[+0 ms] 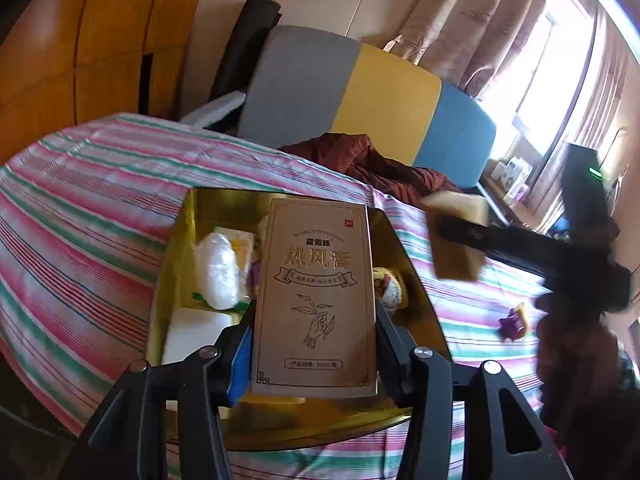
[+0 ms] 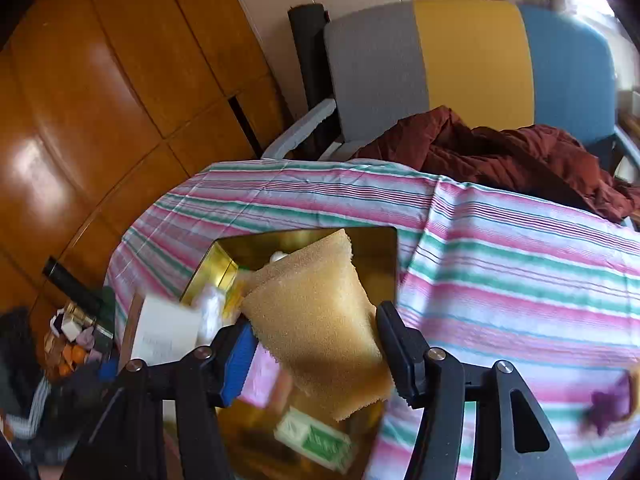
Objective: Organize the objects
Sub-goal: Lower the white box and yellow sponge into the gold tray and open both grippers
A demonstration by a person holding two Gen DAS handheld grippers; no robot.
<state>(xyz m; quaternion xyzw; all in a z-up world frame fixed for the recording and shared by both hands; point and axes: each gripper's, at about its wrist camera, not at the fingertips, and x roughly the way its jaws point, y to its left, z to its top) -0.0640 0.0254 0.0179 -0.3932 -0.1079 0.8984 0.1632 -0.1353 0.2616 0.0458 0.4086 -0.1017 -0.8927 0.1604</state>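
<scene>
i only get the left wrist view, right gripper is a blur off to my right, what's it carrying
Observer: The right gripper holds a yellow sponge between its fingers, clear in the right wrist view.
Operator: is it over the tin yet
Observer: Yes, the sponge hangs over the gold tin; the tin's far corner shows behind it.
Operator: anything in the tin near me i can't see past my box
Observer: A green and white packet lies at the tin's near end, below the sponge.
Operator: what's off the bed to my left
Observer: A heap of small boxes and bottles sits beside the bed, by the wooden wardrobe.
</scene>
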